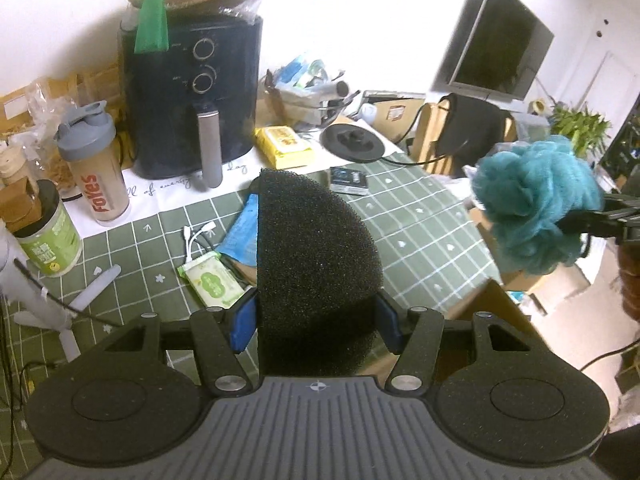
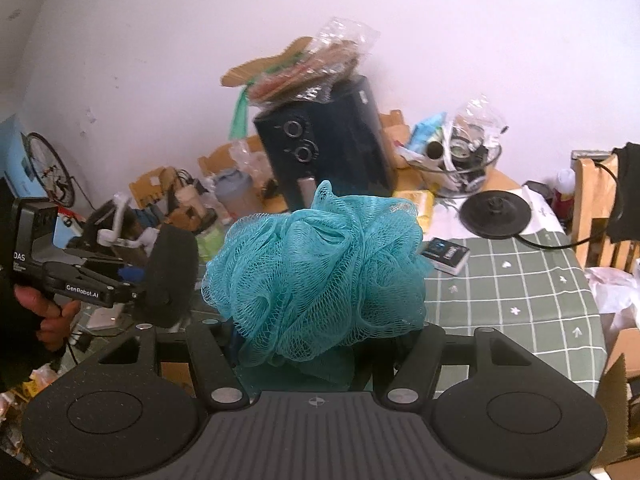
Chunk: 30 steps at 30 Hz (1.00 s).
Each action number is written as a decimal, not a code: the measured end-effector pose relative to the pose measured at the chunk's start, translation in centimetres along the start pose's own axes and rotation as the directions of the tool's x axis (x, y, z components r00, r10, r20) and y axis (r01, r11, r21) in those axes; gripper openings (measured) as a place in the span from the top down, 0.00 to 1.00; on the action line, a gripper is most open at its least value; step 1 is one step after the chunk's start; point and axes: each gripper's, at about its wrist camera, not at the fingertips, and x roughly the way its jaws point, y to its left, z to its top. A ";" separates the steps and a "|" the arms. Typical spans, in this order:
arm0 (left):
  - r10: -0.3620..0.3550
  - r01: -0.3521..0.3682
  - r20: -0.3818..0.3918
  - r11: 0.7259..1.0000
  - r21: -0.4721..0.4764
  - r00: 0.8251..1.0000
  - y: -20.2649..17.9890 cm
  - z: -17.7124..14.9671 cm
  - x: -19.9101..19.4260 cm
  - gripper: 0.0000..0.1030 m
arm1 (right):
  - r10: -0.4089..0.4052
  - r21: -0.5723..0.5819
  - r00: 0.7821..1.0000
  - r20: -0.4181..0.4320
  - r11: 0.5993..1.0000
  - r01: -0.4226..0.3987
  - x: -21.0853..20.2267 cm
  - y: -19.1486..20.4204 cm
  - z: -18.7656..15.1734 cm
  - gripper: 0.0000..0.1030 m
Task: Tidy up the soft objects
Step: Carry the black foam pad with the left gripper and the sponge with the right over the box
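Note:
A black half-round foam sponge [image 1: 316, 248] stands upright between the blue pads of my left gripper [image 1: 316, 312], which is shut on it above the table. At the right edge of the left wrist view a teal mesh bath pouf [image 1: 536, 204] hangs in the air, clamped by my right gripper [image 1: 576, 222]. In the right wrist view the pouf [image 2: 320, 272] fills the middle and hides the fingertips of my right gripper [image 2: 320, 340]. To its left a person's hand [image 2: 48, 312] holds my left gripper [image 2: 140, 280] with the sponge [image 2: 172, 276].
A green checked tablecloth [image 1: 420, 240] covers the table. On it are a black air fryer [image 1: 192, 96], a shaker bottle [image 1: 96, 168], a yellow wipes pack [image 1: 284, 146], a green wipes pack [image 1: 210, 280], a kettle base [image 1: 354, 140] and a glass bowl [image 2: 460, 172]. A cardboard box [image 1: 496, 300] stands by the table's right edge.

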 end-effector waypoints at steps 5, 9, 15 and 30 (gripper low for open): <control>-0.016 0.016 0.009 0.999 -0.040 1.000 -1.4 -1.1 -1.8 0.43 | 0.043 -0.018 0.999 0.000 0.999 -0.043 -1.1 2.0 -0.3 0.37; -0.022 0.022 -0.005 0.998 -0.061 1.000 -2.5 -2.2 -2.4 0.43 | 0.061 -0.019 0.998 -0.008 0.998 -0.061 -1.7 3.2 -1.0 0.37; -0.036 0.031 -0.042 0.992 -0.120 0.998 -3.6 -4.2 -2.7 0.43 | 0.085 -0.017 0.996 -0.030 0.996 -0.086 -2.4 4.6 -2.6 0.36; 0.023 -0.043 -0.093 0.973 -0.226 0.995 -4.1 -8.6 -2.3 0.21 | 0.110 0.004 0.987 -0.117 0.994 -0.110 -2.1 6.6 -6.7 0.36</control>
